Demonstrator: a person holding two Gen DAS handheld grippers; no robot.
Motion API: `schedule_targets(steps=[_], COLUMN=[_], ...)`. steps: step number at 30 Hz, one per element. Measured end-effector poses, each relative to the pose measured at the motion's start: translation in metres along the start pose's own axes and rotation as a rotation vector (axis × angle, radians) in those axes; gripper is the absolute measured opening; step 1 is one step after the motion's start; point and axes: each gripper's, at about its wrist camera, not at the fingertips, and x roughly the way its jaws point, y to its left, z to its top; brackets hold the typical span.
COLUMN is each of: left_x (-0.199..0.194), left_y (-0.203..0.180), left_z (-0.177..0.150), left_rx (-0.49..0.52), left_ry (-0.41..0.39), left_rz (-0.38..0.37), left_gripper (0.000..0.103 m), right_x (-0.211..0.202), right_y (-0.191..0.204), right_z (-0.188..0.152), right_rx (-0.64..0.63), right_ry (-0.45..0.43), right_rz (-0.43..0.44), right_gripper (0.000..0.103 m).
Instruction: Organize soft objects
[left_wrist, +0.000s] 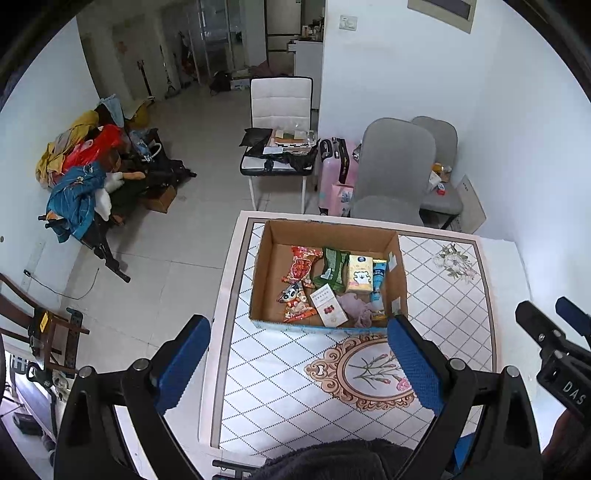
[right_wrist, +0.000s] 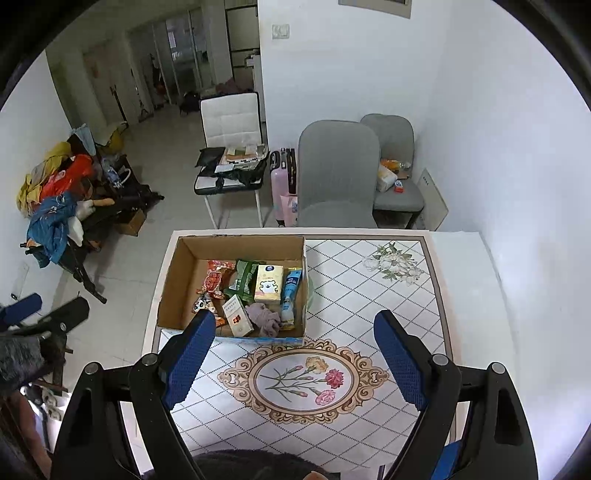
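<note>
An open cardboard box stands at the far left of the patterned table. It holds red snack packets, a green packet, a yellow tissue pack, a blue tube, a white and red box and a crumpled mauve cloth. My left gripper is open and empty, above the table short of the box. My right gripper is open and empty over the flower medallion.
Two grey chairs stand behind the table by the wall. A white chair holds papers; a pink suitcase is beside it. A heap of clothes lies on the floor at the left.
</note>
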Motion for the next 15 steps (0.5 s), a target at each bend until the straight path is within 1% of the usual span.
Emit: schedule_targets(steps=[9,15], left_x=[-0.006,-0.01], left_y=[-0.008,-0.014], left_z=[-0.009,-0.012], left_rx=[0.016,0.022], left_ry=[-0.001,-0.008], left_rz=[-0.005,-0.004], left_gripper=[0.098,0.098], right_x=[-0.013,-0.014], right_y=[-0.001,0.0], right_z=[-0.005,-0.008], right_rx=[0.002,-0.002], right_ry=[-0.001,0.004], right_rz=[0.018,0.022], right_gripper=[0.09,0.09])
